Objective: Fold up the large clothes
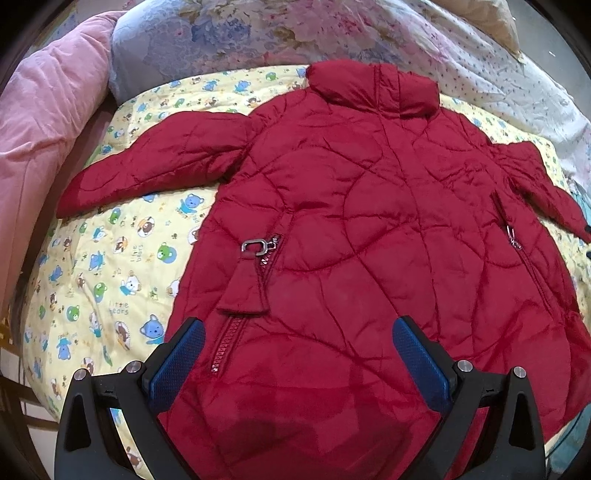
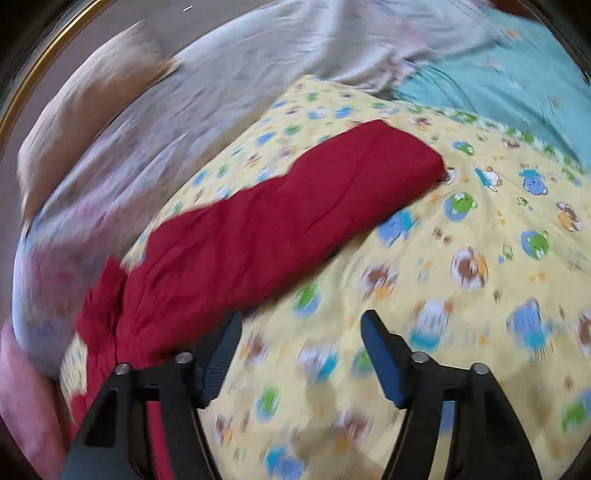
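- Left wrist view: my left gripper [image 1: 297, 332] hangs over the lower hem of the red quilted jacket [image 1: 369, 206], jaws set wide apart, nothing between the blue pads [image 1: 177, 365].
- Jacket position: it lies front-up and spread flat on the yellow bear-print quilt [image 1: 110, 266], collar [image 1: 373, 88] at the far end, hem nearest my tool.
- Jacket edges: the sleeve on the view's left [image 1: 147, 162] stretches out over the quilt toward the pink blanket [image 1: 48, 110]; the opposite sleeve [image 1: 546, 184] runs to the view's right edge.
- Hardware: a pocket zipper [image 1: 266, 258] with a metal ring pull [image 1: 255, 246] sits left of centre, with a red fabric tab [image 1: 245, 291] lying below the ring.
- Open room: bare quilt shows along the jacket's left side, between hem and pink blanket; a floral bedcover [image 1: 258, 33] borders the quilt beyond the collar.
- Readable writing: the quilt print reads "little bears" [image 1: 118, 308]; no brand mark is legible on the jacket.
- Right wrist view: my right gripper [image 2: 301, 328] is held above the quilt [image 2: 461, 221] with its jaws spread and empty; the frame is motion-blurred.
- Sleeve in this view: one red sleeve [image 2: 277, 229] lies diagonally across the quilt, its cuff end toward the upper right; my left finger [image 2: 221, 358] is just beside the sleeve's lower edge; contact cannot be judged.
- Borders: a pale sheet [image 2: 147, 122] lies beyond the sleeve, a teal cloth [image 2: 498, 74] at the upper right.
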`<move>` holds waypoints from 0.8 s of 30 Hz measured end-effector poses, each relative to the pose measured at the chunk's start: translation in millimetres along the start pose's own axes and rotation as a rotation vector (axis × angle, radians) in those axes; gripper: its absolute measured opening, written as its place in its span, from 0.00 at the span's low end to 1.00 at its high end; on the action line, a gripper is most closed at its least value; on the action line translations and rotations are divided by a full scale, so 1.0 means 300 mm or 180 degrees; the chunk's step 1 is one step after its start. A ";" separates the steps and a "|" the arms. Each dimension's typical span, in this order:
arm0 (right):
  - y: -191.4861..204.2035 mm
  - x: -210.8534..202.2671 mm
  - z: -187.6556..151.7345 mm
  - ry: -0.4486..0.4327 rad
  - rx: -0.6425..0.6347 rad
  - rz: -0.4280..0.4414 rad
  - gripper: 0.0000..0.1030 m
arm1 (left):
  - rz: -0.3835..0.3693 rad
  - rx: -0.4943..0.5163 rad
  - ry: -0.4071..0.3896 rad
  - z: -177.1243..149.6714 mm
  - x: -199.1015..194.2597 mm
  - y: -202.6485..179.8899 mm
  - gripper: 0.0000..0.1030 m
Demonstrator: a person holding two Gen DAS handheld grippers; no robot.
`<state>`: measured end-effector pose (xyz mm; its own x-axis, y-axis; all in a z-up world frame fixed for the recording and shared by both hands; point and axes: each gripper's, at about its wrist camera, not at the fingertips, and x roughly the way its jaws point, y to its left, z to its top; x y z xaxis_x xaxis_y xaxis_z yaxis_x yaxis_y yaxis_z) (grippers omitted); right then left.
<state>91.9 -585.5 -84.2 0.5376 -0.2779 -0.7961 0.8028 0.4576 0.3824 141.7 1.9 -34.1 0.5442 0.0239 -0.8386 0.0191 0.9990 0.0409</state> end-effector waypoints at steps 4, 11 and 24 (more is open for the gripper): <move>-0.071 0.085 0.072 -0.0019 0.0302 0.0036 0.55 | 0.0018 0.0008 0.0066 0.013 0.043 -0.009 0.99; -0.141 0.179 0.145 -0.0135 0.0611 0.0103 0.41 | 0.0007 -0.0001 0.0206 0.022 0.116 -0.027 0.99; 0.179 0.059 0.151 -0.0499 -0.0521 0.0362 0.08 | -0.0145 -0.0051 0.0176 0.024 0.126 -0.021 0.99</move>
<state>156.3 -604.2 -56.5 0.6658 -0.3386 -0.6649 0.6891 0.6206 0.3741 168.2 -3.9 -62.3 0.4959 -0.0200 -0.8682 0.0292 0.9996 -0.0063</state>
